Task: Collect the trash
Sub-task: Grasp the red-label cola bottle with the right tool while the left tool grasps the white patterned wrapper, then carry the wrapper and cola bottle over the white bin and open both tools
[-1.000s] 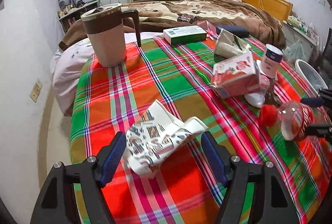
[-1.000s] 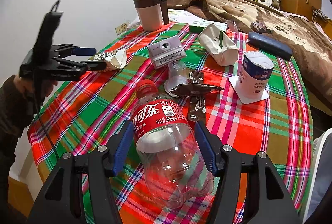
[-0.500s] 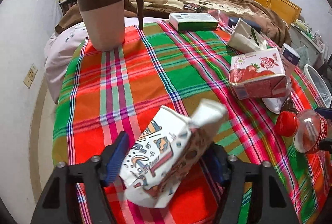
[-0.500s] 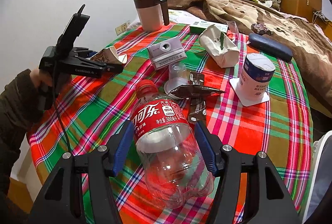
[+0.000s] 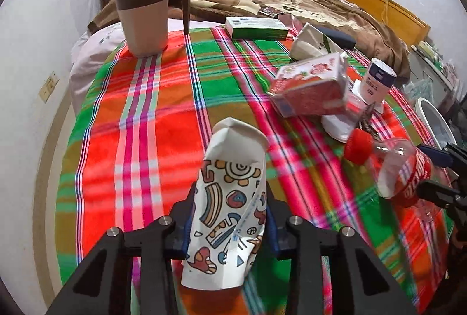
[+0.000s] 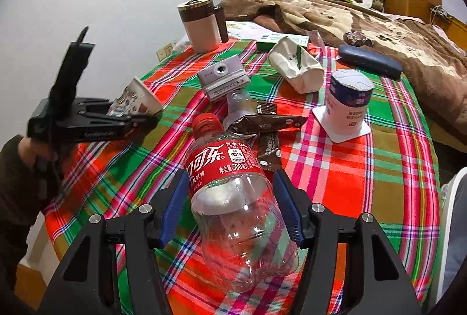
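Both grippers carry a piece of trash clear of the plaid-clothed counter (image 5: 163,116).

The left gripper (image 5: 230,215) is clamped on a crumpled white paper cup with cartoon doodles (image 5: 230,195), pinched flat between its jaws and standing upright, likely so it cannot slip on the way to a bin. The right gripper (image 6: 230,207) pinches an empty clear plastic cola bottle with a red label and cap (image 6: 233,195) at its waist, cap pointing ahead. Ahead of it, a brown snack wrapper (image 6: 262,125) and a pink milk carton (image 6: 223,78) await collection.
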